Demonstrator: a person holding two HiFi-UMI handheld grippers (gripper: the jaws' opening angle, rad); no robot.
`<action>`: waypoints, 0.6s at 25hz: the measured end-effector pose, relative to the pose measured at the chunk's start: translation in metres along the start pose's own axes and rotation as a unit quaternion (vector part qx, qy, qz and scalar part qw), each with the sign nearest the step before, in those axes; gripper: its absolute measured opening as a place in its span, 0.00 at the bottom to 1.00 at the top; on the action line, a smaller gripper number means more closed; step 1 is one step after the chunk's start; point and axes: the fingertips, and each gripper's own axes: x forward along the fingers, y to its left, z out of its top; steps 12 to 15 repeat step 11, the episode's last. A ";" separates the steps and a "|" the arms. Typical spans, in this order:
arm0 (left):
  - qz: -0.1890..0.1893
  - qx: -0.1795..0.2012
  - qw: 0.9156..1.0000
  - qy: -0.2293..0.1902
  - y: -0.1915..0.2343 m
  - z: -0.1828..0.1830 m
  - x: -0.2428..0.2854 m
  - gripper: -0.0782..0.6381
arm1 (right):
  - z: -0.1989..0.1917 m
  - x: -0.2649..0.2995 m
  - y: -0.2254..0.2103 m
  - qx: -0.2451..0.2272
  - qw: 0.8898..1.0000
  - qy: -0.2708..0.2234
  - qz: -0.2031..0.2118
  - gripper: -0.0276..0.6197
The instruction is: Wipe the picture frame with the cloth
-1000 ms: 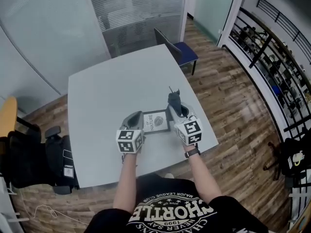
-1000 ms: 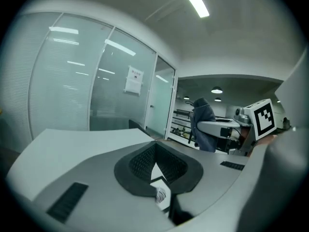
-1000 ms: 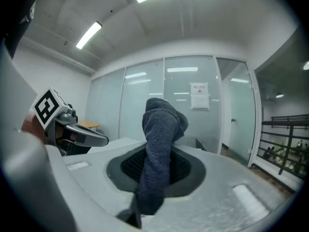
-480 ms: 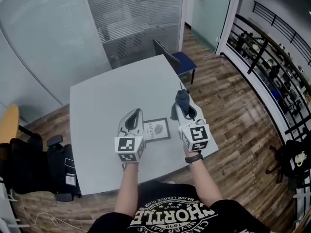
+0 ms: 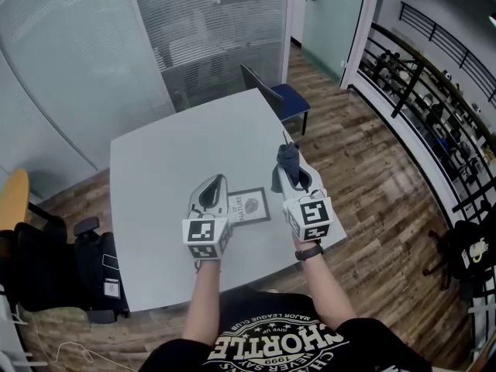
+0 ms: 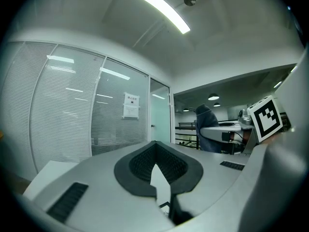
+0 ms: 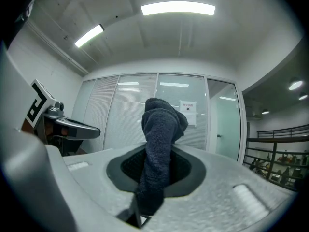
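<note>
The picture frame (image 5: 249, 205) lies flat on the grey table (image 5: 163, 161), near its front edge, between my two grippers. My left gripper (image 5: 218, 180) is held above the table just left of the frame, and its jaws are shut with nothing in them (image 6: 155, 148). My right gripper (image 5: 290, 166) is raised to the right of the frame, shut on a dark grey cloth (image 5: 288, 158). In the right gripper view the cloth (image 7: 161, 144) stands up out of the jaws. Neither gripper touches the frame.
A blue chair (image 5: 280, 96) stands at the table's far corner and a black office chair (image 5: 46, 262) at the left. Glass walls with blinds lie beyond the table, and a railing (image 5: 434, 76) runs along the right over the wood floor.
Both grippers have lifted away from the frame's sides and now hover higher and farther apart. The frame stays on the table and the cloth stays in the right gripper.
</note>
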 end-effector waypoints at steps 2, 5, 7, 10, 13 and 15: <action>-0.007 0.000 1.000 0.005 -0.005 -0.004 0.000 0.10 | -0.001 -0.004 0.002 -0.004 1.000 0.003 0.000 0.15; -0.013 -0.004 1.000 0.009 -0.012 -0.008 0.003 0.10 | -0.004 -0.012 0.001 -0.015 1.000 0.007 -0.001 0.15; -0.014 -0.008 1.000 0.010 -0.020 -0.007 0.003 0.10 | -0.006 -0.019 -0.002 -0.024 1.000 0.011 -0.001 0.15; -0.017 -0.009 1.000 0.012 -0.036 -0.006 0.002 0.10 | -0.008 -0.033 -0.011 -0.031 0.999 0.018 -0.002 0.15; -0.017 -0.010 1.000 0.012 -0.042 -0.005 0.002 0.10 | -0.009 -0.037 -0.014 -0.033 0.999 0.020 -0.002 0.15; -0.017 -0.010 1.000 0.012 -0.042 -0.005 0.002 0.10 | -0.009 -0.037 -0.014 -0.033 0.999 0.020 -0.002 0.15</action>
